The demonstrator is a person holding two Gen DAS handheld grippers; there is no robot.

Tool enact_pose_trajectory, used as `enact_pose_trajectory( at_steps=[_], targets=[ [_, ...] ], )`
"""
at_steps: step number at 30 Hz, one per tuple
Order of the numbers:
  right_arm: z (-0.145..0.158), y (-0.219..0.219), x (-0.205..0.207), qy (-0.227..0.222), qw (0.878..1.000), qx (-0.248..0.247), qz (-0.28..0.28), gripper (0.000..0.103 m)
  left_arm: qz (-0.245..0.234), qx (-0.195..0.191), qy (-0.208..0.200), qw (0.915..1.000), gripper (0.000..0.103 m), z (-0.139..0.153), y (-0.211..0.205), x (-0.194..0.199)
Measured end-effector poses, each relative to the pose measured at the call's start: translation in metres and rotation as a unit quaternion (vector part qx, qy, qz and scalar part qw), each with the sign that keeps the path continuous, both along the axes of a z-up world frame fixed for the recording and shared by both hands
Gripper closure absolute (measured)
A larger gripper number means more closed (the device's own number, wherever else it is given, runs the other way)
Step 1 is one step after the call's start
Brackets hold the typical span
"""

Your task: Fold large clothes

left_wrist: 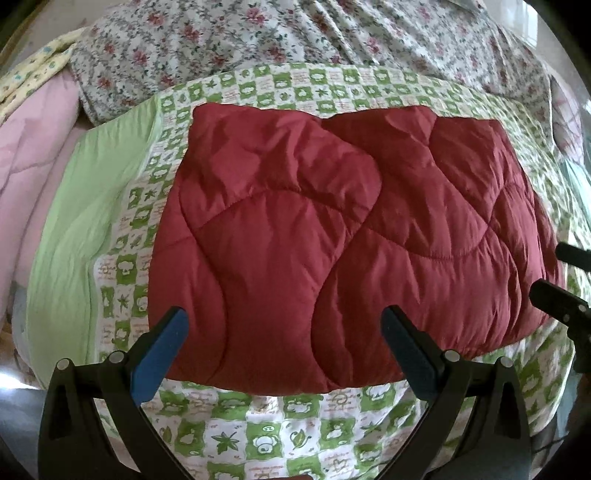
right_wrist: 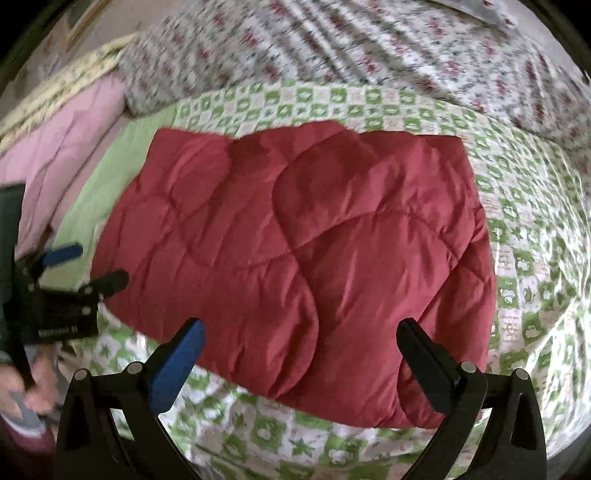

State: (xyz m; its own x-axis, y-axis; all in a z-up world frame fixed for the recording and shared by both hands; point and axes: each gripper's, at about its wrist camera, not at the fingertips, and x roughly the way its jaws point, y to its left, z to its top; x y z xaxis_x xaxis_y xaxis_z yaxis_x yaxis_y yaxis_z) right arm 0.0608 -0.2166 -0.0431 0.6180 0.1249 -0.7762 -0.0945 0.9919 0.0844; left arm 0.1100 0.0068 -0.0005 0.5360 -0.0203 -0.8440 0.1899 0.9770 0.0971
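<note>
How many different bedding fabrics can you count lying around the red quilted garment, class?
4: green-checked sheet under the red quilted garment, floral quilt behind, pink quilt at left, yellow patterned cloth at far left. More may be hidden.

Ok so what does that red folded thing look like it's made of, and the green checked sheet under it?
The red garment looks like padded quilted synthetic, perhaps nylon or polyester: puffy panels between curved stitch lines, with a slight sheen and fine crinkles. The green checked sheet looks like thin matte printed cotton or a blend: flat, no shine, with soft wrinkles. Neither fibre is certain from looks alone.
</note>
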Motion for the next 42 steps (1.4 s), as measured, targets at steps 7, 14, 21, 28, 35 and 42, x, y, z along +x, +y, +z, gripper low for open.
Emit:
enact_pose_trajectory(
  at_steps=[7,14,21,28,35,42],
  targets=[
    [-0.010,0.006,0.001,0.013,1.000,0.000,0.002,0.000,-0.002,-0.005,0.007,1.0000,0.000,-0.001,-0.003,-0.003],
    [-0.010,0.007,-0.002,0.011,1.000,-0.002,0.000,0.000,0.003,-0.009,0.007,0.9999,0.000,-0.001,-0.003,-0.004],
    [-0.007,0.006,-0.003,0.009,1.000,-0.001,0.002,0.000,0.003,-0.008,0.006,0.9999,0.000,-0.001,-0.004,-0.006],
    [-0.006,0.009,-0.003,0.009,1.000,0.000,0.004,0.000,0.001,-0.009,0.005,0.9999,0.000,0.000,-0.004,-0.006],
    [-0.005,0.011,-0.003,0.009,1.000,-0.001,0.004,0.000,0.002,-0.009,0.006,0.9999,0.000,0.000,-0.004,-0.006],
    [-0.002,0.012,-0.003,0.006,1.000,0.000,0.004,0.000,0.003,-0.007,0.005,1.0000,0.000,-0.001,-0.002,-0.005]
  ],
)
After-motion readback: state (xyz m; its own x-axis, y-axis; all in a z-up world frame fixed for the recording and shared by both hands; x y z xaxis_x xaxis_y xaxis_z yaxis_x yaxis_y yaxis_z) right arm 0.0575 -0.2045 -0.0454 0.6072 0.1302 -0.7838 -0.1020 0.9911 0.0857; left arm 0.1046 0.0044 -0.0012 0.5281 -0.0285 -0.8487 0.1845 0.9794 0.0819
